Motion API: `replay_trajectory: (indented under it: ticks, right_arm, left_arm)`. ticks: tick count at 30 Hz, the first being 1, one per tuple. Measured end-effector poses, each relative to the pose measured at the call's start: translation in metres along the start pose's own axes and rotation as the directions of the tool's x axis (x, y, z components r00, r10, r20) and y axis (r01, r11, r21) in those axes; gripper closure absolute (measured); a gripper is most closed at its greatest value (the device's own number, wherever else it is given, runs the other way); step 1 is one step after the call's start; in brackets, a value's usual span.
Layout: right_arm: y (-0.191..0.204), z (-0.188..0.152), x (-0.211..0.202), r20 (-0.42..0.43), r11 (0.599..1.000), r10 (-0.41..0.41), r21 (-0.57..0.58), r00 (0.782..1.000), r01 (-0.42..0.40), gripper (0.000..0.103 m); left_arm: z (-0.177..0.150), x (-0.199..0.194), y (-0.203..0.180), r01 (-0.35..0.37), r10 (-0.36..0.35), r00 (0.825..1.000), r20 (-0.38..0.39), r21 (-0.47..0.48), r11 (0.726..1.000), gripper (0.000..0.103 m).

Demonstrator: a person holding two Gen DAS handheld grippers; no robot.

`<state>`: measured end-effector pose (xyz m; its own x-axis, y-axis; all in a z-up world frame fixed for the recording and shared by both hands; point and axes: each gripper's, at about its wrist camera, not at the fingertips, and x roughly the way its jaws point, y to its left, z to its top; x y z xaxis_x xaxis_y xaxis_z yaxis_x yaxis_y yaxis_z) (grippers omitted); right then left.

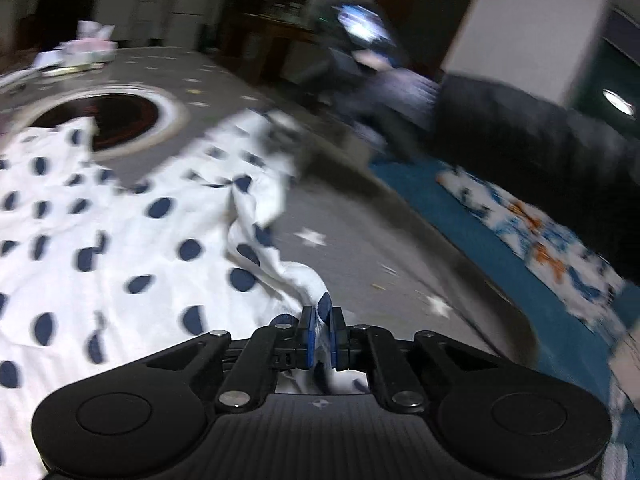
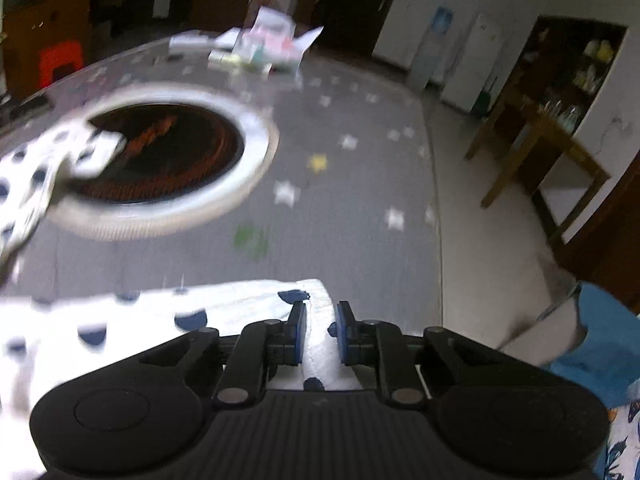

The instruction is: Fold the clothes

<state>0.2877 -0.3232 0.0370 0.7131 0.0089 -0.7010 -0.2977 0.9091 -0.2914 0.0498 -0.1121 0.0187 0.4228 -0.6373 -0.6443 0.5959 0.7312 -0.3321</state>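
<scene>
The counter (image 2: pixel 340 208), under a grey cloth printed with pale stars, takes up most of both views. Set into its middle is a dark round hob (image 2: pixel 160 152) with a wide pale ring, the landmark here. The white garment (image 1: pixel 120 240) with navy dots lies spread on the counter on the near side of the hob, one corner lapping over the hob's ring. Beyond the hob, at the counter's far edge, sits a blurred heap of small boxes and papers (image 2: pixel 264 48). The left tool (image 1: pixel 320 330) is on the near side of the hob at the garment's edge, its blue pads pinched tight on a bunched fold of the dotted fabric. The right tool (image 2: pixel 321 330) hangs over another hem of the garment, nearer than the hob; its pads stand apart with cloth between them, not clamped.
</scene>
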Motion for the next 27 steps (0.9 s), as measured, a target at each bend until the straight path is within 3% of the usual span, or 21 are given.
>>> replay_trajectory:
  ticks: [2,6,9,10,12,16,19,23,25,27]
  right_arm:
    - [0.007,0.015,0.005,0.042,1.000,-0.019,-0.009,0.999,0.019,0.087]
    - [0.020,0.031,0.007,0.064,1.000,0.001,-0.016,0.998,0.000,0.083]
    - [0.024,0.030,-0.006,0.066,0.999,0.042,-0.033,0.997,-0.040,0.080]
    - [0.025,0.027,-0.013,0.060,0.998,0.063,-0.032,0.996,-0.061,0.080]
    - [0.025,0.017,-0.025,0.029,0.991,0.134,-0.015,0.991,-0.133,0.079]
    - [0.039,-0.016,-0.046,-0.035,0.967,0.252,-0.029,0.967,-0.253,0.072]
    - [0.052,-0.042,-0.055,-0.079,0.959,0.275,-0.044,0.958,-0.279,0.072]
    - [0.056,-0.062,-0.069,-0.088,0.964,0.260,-0.030,0.962,-0.263,0.070]
    - [0.057,-0.068,-0.081,-0.073,0.968,0.249,-0.024,0.966,-0.252,0.070]
    - [0.060,-0.071,-0.097,-0.048,0.966,0.256,-0.034,0.965,-0.258,0.070]
  left_arm:
    - [-0.004,0.004,-0.007,0.049,-0.049,0.999,-0.022,0.025,0.998,0.095]
    - [-0.010,0.010,-0.013,0.074,-0.072,0.996,-0.056,0.036,0.997,0.092]
    - [-0.009,0.001,-0.009,0.066,-0.065,0.997,-0.037,0.027,0.997,0.082]
    - [-0.009,-0.003,-0.008,0.056,-0.055,0.998,-0.024,0.026,0.998,0.073]
    - [-0.007,-0.014,-0.001,0.022,-0.023,1.000,0.008,0.017,1.000,0.065]
    - [-0.006,-0.047,0.019,-0.097,0.099,0.991,0.086,-0.024,0.995,0.060]
    - [-0.012,-0.074,0.043,-0.233,0.243,0.962,0.125,-0.092,0.968,0.056]
    - [-0.026,-0.104,0.072,-0.411,0.435,0.893,0.118,-0.182,0.893,0.054]
    - [-0.036,-0.117,0.085,-0.476,0.504,0.858,0.100,-0.219,0.852,0.049]
    - [-0.046,-0.129,0.092,-0.503,0.536,0.841,0.079,-0.249,0.827,0.047]
